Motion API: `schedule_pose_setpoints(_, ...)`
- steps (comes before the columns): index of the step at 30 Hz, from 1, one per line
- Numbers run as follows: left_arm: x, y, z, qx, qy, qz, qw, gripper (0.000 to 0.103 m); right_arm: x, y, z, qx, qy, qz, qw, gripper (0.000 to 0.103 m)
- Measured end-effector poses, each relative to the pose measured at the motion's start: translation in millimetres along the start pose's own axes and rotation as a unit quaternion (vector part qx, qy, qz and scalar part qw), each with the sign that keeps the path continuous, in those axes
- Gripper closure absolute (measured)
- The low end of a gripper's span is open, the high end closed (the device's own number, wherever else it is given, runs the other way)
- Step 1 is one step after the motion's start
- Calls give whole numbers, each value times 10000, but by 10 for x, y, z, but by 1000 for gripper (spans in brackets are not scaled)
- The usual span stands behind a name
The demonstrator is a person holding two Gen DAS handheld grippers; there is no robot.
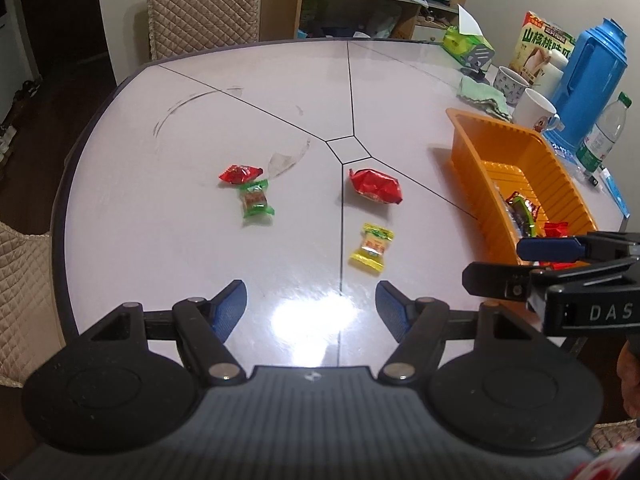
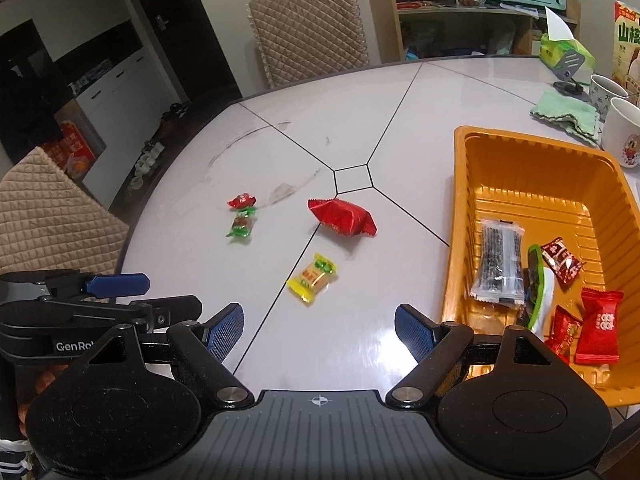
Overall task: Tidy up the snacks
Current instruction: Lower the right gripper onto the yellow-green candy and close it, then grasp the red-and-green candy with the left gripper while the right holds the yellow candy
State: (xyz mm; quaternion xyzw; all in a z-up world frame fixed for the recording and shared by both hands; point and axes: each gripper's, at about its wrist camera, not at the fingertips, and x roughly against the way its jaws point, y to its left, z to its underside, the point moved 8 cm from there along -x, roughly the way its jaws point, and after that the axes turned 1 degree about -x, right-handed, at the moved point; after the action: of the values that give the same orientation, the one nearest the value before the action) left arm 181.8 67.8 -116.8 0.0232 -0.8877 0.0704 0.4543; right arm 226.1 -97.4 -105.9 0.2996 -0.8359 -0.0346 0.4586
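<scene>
So the yellow-wrapped candy (image 2: 312, 278) was the closest loose snack, lying on the worktop (image 2: 360, 128) just ahead of both grippers, with its long axis seen running diagonally from near-left to far-right in the right wrist view. It was found a bit left of centre for the right gripper (image 2: 319, 330) and slightly right of centre for the left gripper (image 1: 311, 304), so honestly either could be judged near enough, though the right one sat just beside the orange tray (image 2: 520, 148), which would make the drop-off shorter. Both grippers were seen with fingers spread wide apart and nothing held between them. Further out, the big red packet (image 2: 343, 217) was lying past the yellow one, and the small red candy (image 2: 241, 201) and green-wrapped candy (image 2: 241, 224) were touching each other well off to the left. Plenty of bare worktop was left around the yellow candy, no edge close by. Several snacks were already lying in the tray.
</scene>
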Motion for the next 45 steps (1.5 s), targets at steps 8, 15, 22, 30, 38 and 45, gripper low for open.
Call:
schedule_pose_setpoints(8,-186,238,-72,27,79,-55,10000,37,-328,118,-109,-20,33,32,10000,21)
schedule_pose_setpoints(15,-340,457,-105,133,165,-98,9997,37,-733,136,-145,-240,287,87,9993,42)
schedule_pose_setpoints(22,-456,569,-124,154,248,-61,9996,38,-1018,115,-131,-419,450,240,9978,57)
schedule_pose_setpoints(30,-552,649,-118,175,330,-18,9993,38,-1144,164,-156,-146,417,556,9975,65)
schedule_pose_setpoints(38,-600,678,-125,175,366,9,9992,38,-1224,234,-90,437,430,766,9952,74)
schedule_pose_setpoints(45,-616,650,-131,123,379,14,9992,38,-1229,232,-71,718,336,803,9936,80)
